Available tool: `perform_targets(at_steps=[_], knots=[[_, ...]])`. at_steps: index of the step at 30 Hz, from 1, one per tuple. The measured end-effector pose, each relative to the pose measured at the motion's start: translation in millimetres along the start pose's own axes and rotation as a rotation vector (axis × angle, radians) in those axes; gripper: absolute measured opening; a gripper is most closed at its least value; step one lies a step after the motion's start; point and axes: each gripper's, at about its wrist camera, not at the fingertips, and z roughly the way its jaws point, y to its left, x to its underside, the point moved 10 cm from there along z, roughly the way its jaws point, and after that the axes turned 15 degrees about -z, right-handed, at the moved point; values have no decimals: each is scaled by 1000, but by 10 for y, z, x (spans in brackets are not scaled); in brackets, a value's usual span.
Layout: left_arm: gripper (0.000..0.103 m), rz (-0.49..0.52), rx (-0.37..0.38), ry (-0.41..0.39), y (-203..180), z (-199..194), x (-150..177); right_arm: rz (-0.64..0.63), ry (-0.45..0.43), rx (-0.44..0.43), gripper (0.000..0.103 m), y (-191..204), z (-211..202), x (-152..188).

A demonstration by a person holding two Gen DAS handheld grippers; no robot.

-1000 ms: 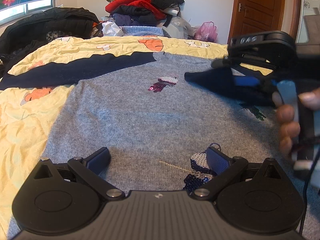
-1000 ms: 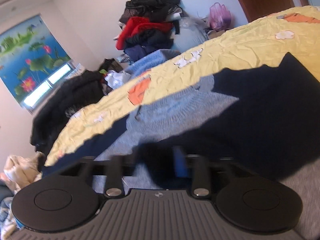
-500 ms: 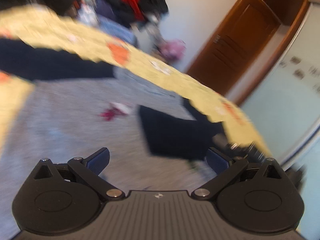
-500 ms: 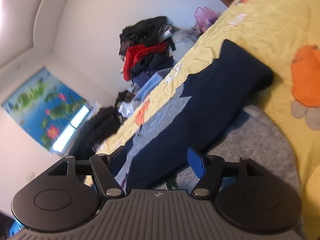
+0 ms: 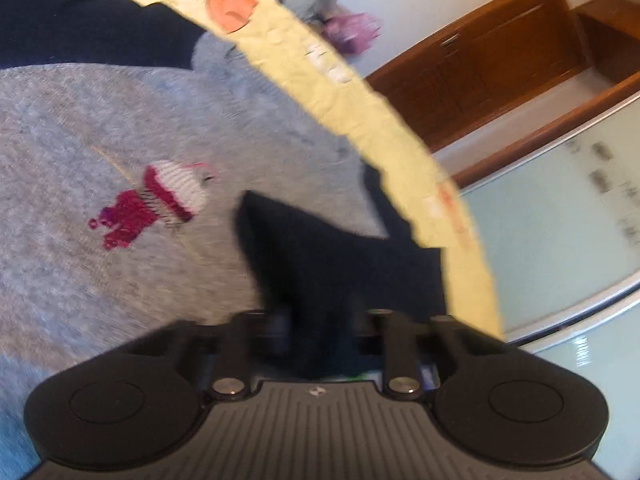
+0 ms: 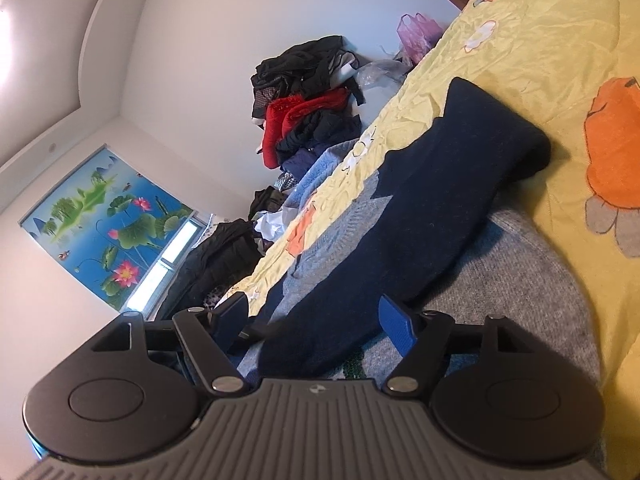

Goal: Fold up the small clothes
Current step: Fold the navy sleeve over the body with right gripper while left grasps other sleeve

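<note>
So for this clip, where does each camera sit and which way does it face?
Left wrist: on the left gripper, tilted down over the grey sweater toward the door; its jaws are closing on the navy sleeve.
Right wrist: on the right gripper, low over the bed toward the clothes pile and window; jaws opening around the sleeve.
Shared: sweater, sleeve, yellow sheet.

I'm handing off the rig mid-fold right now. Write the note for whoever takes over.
Left gripper: jaws closing on the navy sleeve folded across the sweater's grey body; cloth is between them.
Right gripper: jaws opening, the sleeve lies between its fingers, pads not pressing on it.
Sweater lies flat on the yellow sheet. The other navy sleeve is spread out sideways.
Done: one sleeve brought over the body.
Left: fold the other sleeve in, then fold the body up.
</note>
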Motion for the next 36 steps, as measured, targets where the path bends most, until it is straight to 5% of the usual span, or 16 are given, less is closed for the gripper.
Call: perform_targets(at_steps=[9, 17, 22, 27, 33, 36], knots=[[6, 274, -67, -262, -284, -479, -304, 0, -4, 1, 74, -4, 6, -3], [6, 143, -207, -318, 520, -655, -698, -16, 3, 10, 75, 11, 20, -4], [8, 209, -188, -379, 612, -640, -649, -145, 99, 102, 77, 154, 97, 2], [9, 158, -119, -372, 694, -702, -613, -402, 42, 135, 85, 551, 322, -497], [11, -72, 81, -336, 925, -841, -699, -504, 275, 387, 82, -53, 1167, -544], [11, -34, 70, -423, 882, -968, -690, -631, 300, 440, 88, -204, 1244, -400]])
